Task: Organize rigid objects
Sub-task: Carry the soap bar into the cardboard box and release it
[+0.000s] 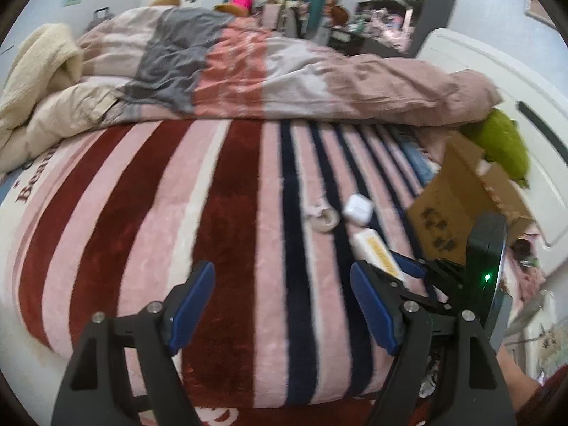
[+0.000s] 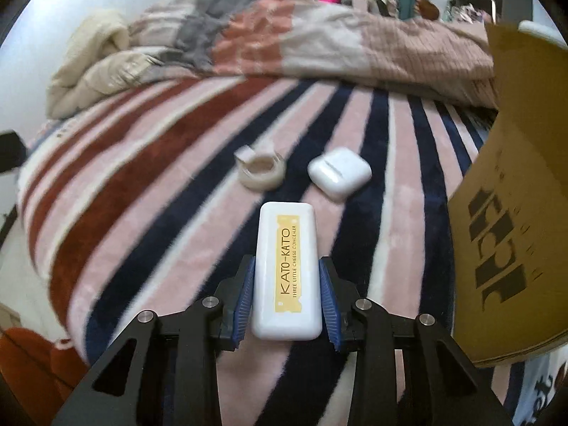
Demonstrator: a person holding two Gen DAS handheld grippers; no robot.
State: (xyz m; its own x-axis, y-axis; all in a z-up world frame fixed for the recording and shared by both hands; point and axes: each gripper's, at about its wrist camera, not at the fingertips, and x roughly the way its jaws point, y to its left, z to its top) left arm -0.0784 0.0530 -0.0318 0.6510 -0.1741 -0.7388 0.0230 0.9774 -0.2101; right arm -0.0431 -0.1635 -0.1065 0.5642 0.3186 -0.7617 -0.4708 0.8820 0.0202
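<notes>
Box (image 2: 511, 213) of brown card stands open on the right side of the bed, tilted, just past the small things. I think the hard things should go in it. I cannot see if any are in there yet.

The striped blanket (image 1: 220, 213) covers the near part of the bed. A rumpled quilt (image 1: 284, 71) is piled at the far end.

The right gripper (image 2: 287, 301) is squeezing a white case (image 2: 287, 273) with a yellow label, pads tight on both long sides. That one looks on its way.

The left gripper (image 1: 282, 310) is wide, with nothing in it.

Two things are left on the blanket, just beyond the case: a white earbud case (image 2: 339, 172) and, to its left, a tape roll (image 2: 262, 174).
</notes>
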